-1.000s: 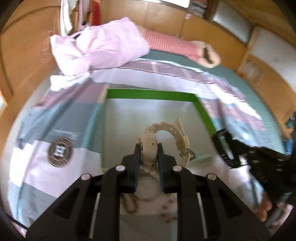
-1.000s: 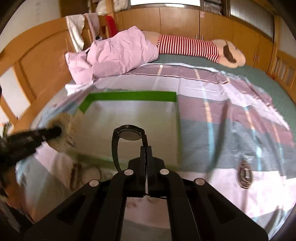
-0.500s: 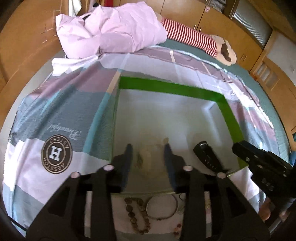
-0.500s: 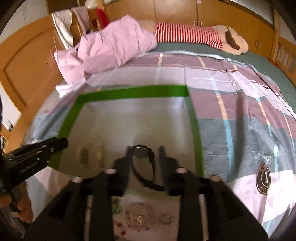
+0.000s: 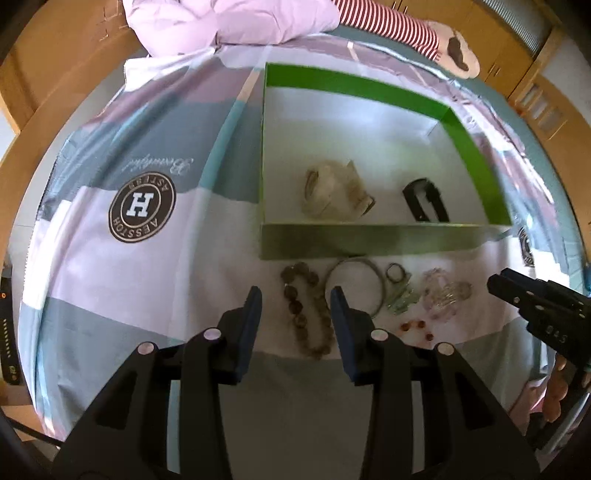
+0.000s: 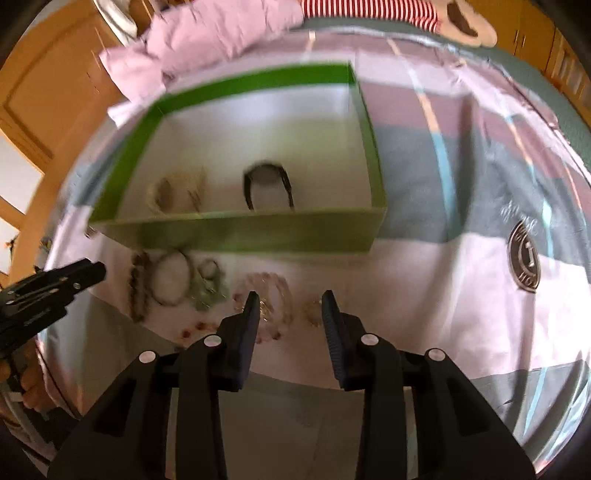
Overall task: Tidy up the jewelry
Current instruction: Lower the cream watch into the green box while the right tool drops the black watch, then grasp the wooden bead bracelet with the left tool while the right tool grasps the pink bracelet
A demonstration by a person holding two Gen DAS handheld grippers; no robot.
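A green-walled box lies on the bed. Inside it lie a cream bracelet and a black watch. In front of the box lie a brown bead bracelet, a silver bangle, a green charm piece and a clear pink bead bracelet. My left gripper is open above the brown beads. My right gripper is open above the pink bracelet.
A patchwork bedsheet with a round brown logo covers the bed. A pink pillow and a striped plush lie at the far end. Wooden bed frame and cabinets surround. Small red beads lie near the jewelry.
Both grippers opened, leaving the cream bracelet and the black watch in the box, then pulled back toward the jewelry in front of the box.
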